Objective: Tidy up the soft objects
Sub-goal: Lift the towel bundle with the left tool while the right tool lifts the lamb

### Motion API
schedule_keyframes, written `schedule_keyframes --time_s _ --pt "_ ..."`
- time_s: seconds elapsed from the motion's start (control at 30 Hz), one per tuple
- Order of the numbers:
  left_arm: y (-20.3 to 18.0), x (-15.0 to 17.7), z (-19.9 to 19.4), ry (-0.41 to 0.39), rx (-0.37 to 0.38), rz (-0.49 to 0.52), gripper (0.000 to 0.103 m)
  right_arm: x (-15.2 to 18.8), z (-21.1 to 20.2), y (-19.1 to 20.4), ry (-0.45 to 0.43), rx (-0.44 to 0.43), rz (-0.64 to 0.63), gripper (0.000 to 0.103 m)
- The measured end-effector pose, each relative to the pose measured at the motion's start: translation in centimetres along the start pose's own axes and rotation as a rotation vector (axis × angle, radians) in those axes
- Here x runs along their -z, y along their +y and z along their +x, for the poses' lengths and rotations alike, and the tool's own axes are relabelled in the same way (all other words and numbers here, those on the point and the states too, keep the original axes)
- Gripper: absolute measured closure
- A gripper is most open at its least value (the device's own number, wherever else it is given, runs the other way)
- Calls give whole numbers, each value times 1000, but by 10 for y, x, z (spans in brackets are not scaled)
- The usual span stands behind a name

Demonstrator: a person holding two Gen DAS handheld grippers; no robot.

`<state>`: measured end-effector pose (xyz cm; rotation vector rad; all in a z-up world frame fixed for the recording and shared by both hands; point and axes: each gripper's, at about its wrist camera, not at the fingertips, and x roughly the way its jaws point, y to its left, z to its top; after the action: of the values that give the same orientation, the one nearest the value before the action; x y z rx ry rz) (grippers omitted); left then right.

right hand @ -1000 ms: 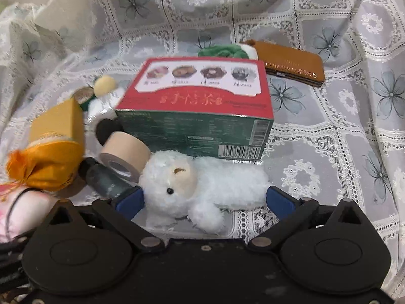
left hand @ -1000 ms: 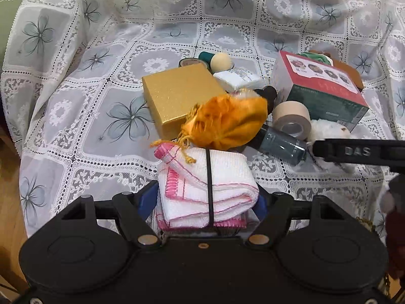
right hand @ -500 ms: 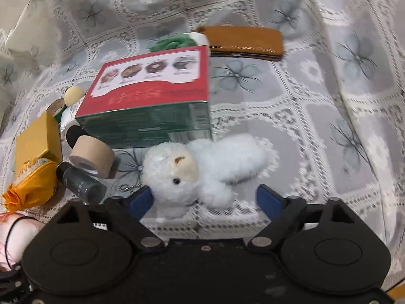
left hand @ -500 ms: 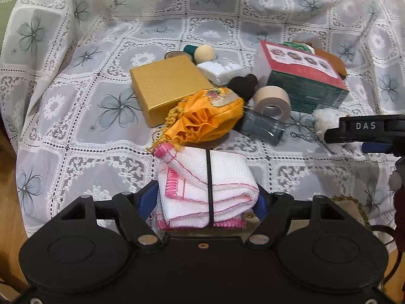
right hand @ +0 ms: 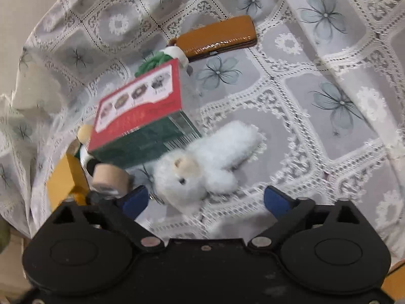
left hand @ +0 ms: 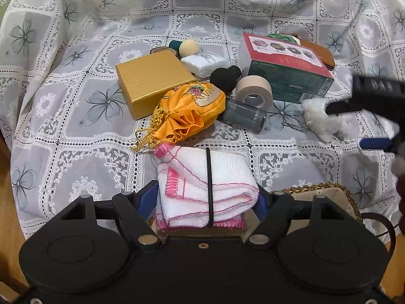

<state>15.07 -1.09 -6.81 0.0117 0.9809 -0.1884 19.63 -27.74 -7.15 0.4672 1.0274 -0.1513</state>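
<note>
My left gripper (left hand: 205, 197) is shut on a folded white towel (left hand: 202, 177) with pink stitching and a black band, held above the lace-covered table near its front edge. An orange drawstring pouch (left hand: 187, 111) lies just beyond it. My right gripper (right hand: 206, 200) is open, tilted, just in front of a white plush bear (right hand: 202, 162) that lies on the cloth beside the red and green box (right hand: 141, 121). The bear also shows in the left wrist view (left hand: 321, 119), with the right gripper (left hand: 374, 116) over it.
A gold box (left hand: 152, 81), black heart sponge (left hand: 225, 76), tape roll (left hand: 254, 92), dark bottle (left hand: 245, 116), white packet (left hand: 205, 62) and brown case (right hand: 217, 38) lie on the table. A woven basket (left hand: 326, 197) sits below the front edge at right.
My left gripper pulled back and up with the towel; the pouch is farther away. My right gripper rose and rolled, so the bear and box look tilted; its jaws stayed open.
</note>
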Motion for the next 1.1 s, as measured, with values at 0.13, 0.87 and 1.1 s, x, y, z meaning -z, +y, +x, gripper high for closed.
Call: schedule_keyframes --time_s 0.13,0.87,1.1 --pt "0 2 0 -1 -6 4 34 -9 7 9 -8 -20 39 1" --pt "-18 15 -7 14 40 80 34 1 11 31 -28 102 -52 32" --pt "-20 19 -10 6 31 90 33 7 0 34 -54 83 -81 31"
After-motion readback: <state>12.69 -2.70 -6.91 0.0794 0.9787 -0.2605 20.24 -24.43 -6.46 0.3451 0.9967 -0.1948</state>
